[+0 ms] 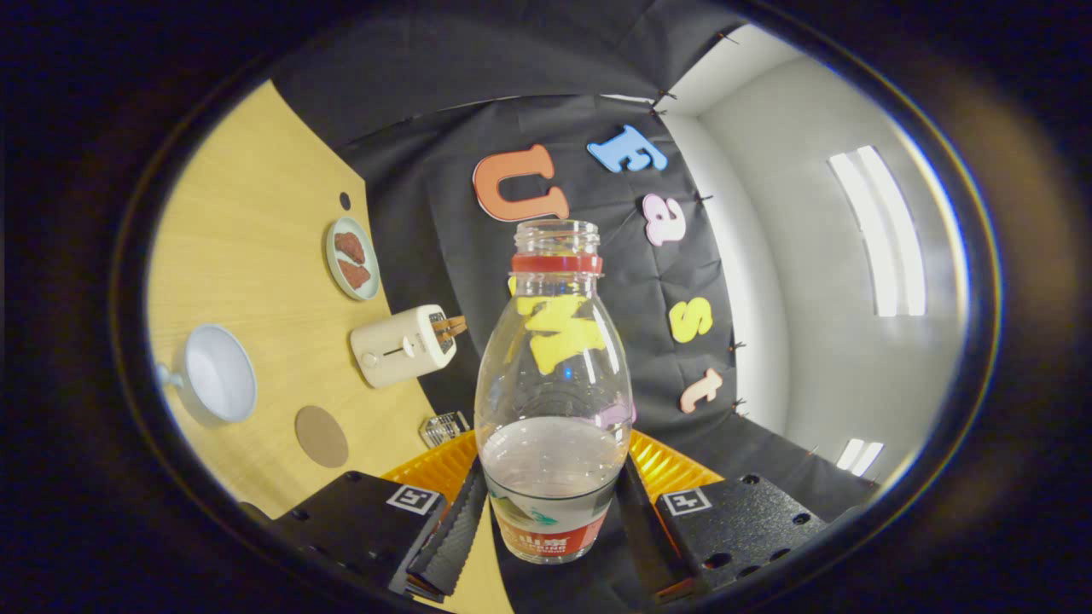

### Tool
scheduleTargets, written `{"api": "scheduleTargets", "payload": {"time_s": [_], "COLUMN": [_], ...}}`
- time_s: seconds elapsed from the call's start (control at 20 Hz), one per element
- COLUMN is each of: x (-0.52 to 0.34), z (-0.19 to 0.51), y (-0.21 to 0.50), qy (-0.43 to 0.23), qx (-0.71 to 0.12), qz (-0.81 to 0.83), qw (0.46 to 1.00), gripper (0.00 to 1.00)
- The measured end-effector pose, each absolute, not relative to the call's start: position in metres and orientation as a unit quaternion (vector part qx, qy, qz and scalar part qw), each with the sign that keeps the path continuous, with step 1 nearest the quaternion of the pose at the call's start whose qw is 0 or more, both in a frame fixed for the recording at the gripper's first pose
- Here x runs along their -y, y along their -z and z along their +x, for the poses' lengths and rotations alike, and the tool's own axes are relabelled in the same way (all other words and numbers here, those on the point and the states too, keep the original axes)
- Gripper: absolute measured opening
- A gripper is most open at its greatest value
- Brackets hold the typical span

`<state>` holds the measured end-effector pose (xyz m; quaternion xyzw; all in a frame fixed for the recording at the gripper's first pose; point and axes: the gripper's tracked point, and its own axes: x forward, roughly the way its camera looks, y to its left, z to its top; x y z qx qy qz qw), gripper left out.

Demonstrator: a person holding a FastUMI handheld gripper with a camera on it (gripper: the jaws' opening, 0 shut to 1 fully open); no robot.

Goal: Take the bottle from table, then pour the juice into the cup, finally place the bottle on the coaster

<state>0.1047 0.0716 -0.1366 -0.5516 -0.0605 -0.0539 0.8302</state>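
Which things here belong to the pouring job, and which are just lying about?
Job:
- bottle, uncapped, gripped between the fingers
- cup, on the table
- coaster, beside the cup

Lying about:
- toaster
- plate with food
- orange basket behind the bottle
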Motion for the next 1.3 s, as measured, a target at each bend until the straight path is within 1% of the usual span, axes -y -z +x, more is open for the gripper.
{"api": "scheduleTargets", "payload": {"time_s": [0.4,0.6,0.75,0.95,1.3], "x": [-0.074,-0.069,-0.07,-0.063,-0.058], "z": [0.099,0.096,0.098,0.108,0.133], "y": [0.12,0.093,0.076,0.056,0.063], "qy": [0.015,0.012,-0.007,-0.015,-0.029], "qx": [0.018,0.034,0.036,0.038,-0.005], "qz": [-0.364,-0.296,-0.236,-0.18,-0.11], "qw": [0.931,0.955,0.971,0.983,0.993], "gripper": [0.8,0.8,0.8,0.8,0.8]}}
